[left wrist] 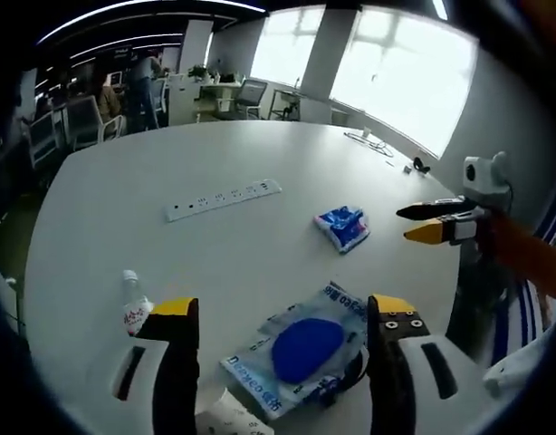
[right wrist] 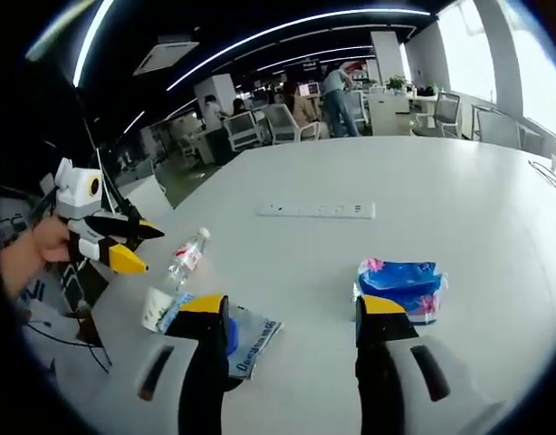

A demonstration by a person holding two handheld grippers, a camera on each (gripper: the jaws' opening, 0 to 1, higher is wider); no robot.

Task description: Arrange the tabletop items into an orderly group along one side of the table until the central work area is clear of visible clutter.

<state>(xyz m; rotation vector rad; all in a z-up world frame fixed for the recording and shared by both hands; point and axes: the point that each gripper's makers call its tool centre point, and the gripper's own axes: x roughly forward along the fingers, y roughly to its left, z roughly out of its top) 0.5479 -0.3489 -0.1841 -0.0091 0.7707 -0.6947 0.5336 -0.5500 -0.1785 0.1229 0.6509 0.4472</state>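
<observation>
Tabletop items lie scattered on the white table: in the left gripper view a clear plastic pouch with blue lettering lies flat at the lower centre, between the jaws of the left claw, and a blue oval object shows through its film, inside it. Left of that, near the lower left of the frame, a small clear bottle with a white cap and red-and-white label stands just beside the left jaw. A blue tissue pack lies right of centre, and a white power strip lies beyond it, toward the upper middle. The left claw stands wide open and has hold of nothing. In the right gripper view the tissue pack lies just above the right-hand jaw of the right claw, which is likewise spread wide and empty; the pouch sits by its left-hand jaw, the bottle lies tilted at centre left, and the power strip runs across the upper middle. Office chairs and desks stand in the background.
</observation>
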